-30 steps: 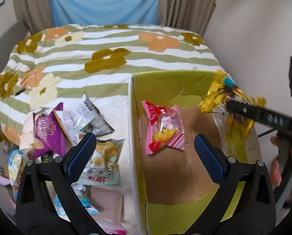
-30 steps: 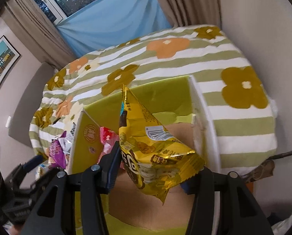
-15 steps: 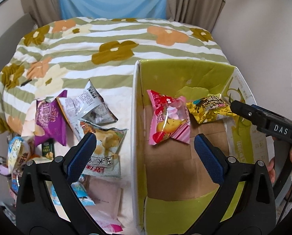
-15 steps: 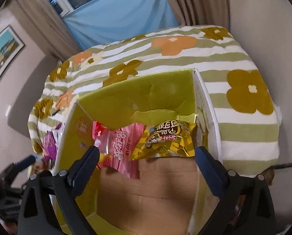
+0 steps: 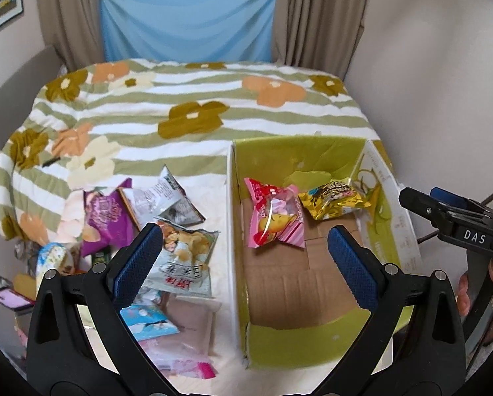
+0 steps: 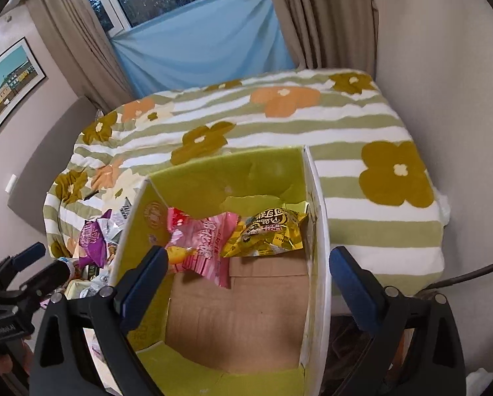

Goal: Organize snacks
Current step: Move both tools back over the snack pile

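A green cardboard box (image 5: 299, 346) sits on a bed with a flowery striped blanket (image 5: 193, 122). The box is open at the top, and its floor is brown.

Two snack bags lie inside the box, up against its far wall. One is a pink bag (image 5: 274, 219) and the other is a shiny yellow bag (image 5: 334, 198). They lie side by side and touch each other. The yellow bag is the one nearer the box's right wall.

More snacks lie in a pile on the blanket, just left of the box. There is a purple bag (image 5: 106, 219), a silver bag (image 5: 167, 198) and a pale chip bag (image 5: 183, 257).

The right gripper (image 6: 248, 277) is above the near part of the box. Its jaws have just sprung wide and nothing is between them.

The left gripper (image 5: 246, 264) is above the box's left wall. Its jaws are wide apart too, with nothing in them.
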A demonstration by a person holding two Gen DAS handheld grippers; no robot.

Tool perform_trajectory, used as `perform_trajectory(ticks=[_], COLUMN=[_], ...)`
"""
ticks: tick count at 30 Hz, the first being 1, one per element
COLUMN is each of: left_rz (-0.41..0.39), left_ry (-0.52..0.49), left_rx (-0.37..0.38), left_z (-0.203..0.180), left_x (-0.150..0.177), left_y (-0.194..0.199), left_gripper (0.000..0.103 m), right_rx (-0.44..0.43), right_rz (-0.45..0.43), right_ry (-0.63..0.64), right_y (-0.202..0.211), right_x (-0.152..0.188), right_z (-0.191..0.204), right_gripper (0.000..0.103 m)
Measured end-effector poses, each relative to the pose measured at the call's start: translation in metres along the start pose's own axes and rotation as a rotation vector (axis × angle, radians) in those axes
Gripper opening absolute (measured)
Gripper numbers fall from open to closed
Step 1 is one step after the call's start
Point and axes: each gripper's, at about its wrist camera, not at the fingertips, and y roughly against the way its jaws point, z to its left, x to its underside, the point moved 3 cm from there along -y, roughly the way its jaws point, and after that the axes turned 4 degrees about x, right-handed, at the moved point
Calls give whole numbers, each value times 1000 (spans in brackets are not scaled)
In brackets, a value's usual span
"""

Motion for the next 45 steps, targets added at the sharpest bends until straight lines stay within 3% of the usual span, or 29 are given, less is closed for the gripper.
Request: perform_trajectory(ticks=[7,11,25,36,45], left_rz=[-106,-125,-62,48,90], left_ry=[-23,-28,68,111,122], left_rx=[5,9,-30,22,101], left_z=[29,59,224,316,305], left_x=[14,28,92,146,146], left_y=[59,86,135,117,67], left_gripper=[99,99,99,99,99], right_rx=[6,6,-38,0,59], right_rz=[-138,-155,-133,-80,-9], right_ry=[36,48,59,94,177], right_y=[59,75,69,39,-4], right_x=[18,31,95,138,149], right_z=[48,82,213,290,310], right_gripper=[97,97,97,97,97])
